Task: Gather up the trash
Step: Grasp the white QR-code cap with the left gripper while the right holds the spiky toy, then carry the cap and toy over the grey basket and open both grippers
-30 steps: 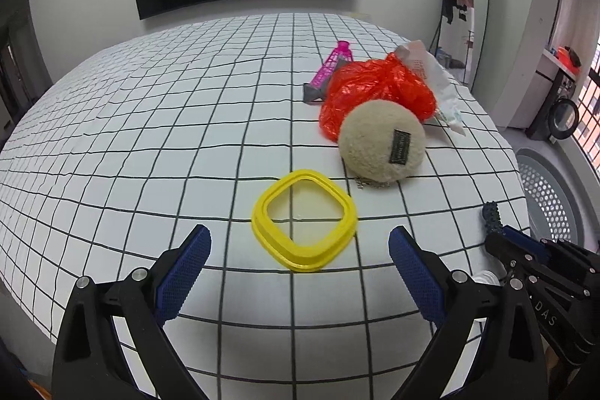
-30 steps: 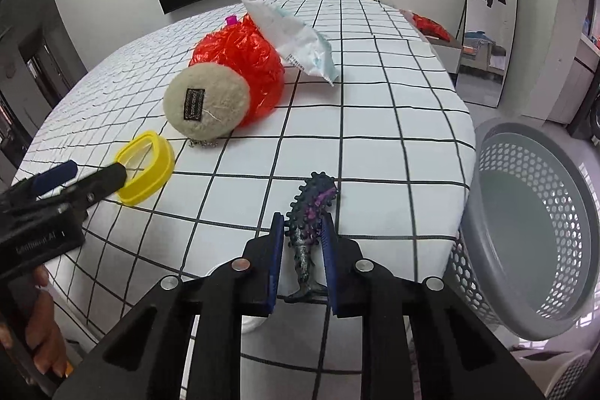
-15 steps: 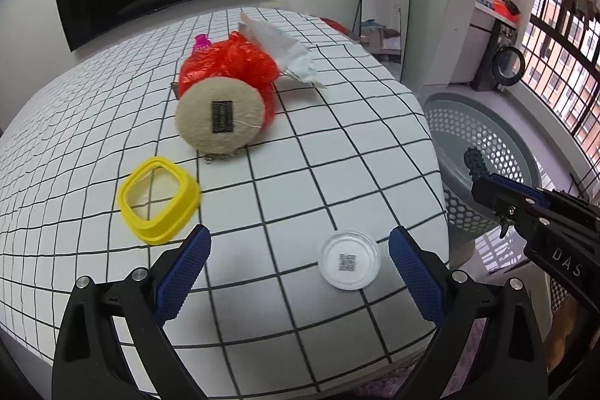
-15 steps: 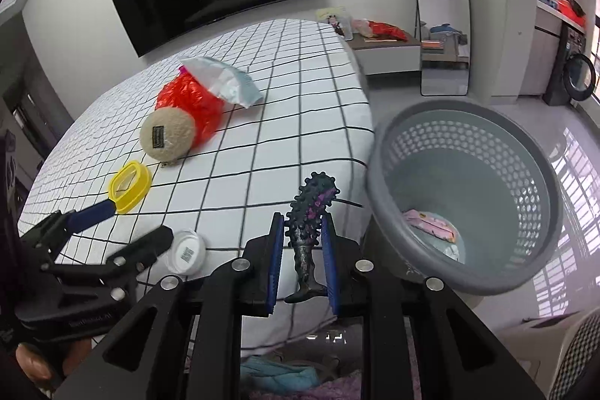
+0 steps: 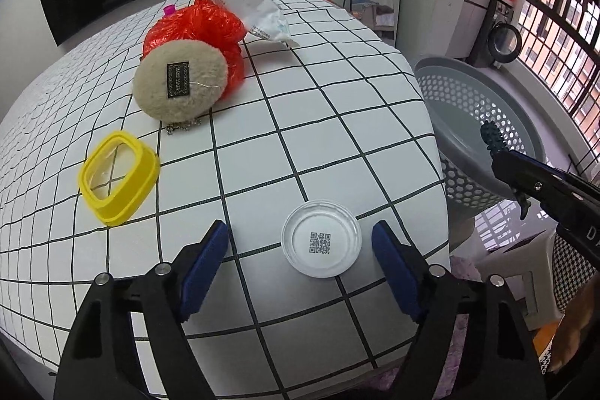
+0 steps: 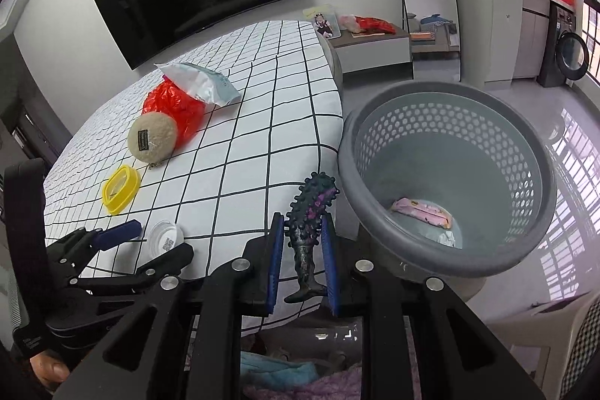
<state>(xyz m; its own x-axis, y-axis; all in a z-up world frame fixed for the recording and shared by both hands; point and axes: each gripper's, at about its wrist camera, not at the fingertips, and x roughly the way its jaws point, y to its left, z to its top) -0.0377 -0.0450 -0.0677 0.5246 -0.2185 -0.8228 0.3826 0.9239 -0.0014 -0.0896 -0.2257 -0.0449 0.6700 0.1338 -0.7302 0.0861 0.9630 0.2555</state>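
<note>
Straddling a small clear lid near the bed edge, the left gripper has its jaws released but just narrowing, one blue pad on each side of the lid, neither yet touching, presumably to pinch it off the checked sheet. The lid lies flat, round and shallow, a square printed code showing at its centre. The right gripper is clenched on a dark, knobbly toy with purple patches, held upright just beside the rim of the grey perforated basket, apparently ready to be dropped in; a pink packet already lies at the bottom. Farther back on the sheet rest a yellow ring, a beige pouch, a red bag and a white wrapper.
</note>
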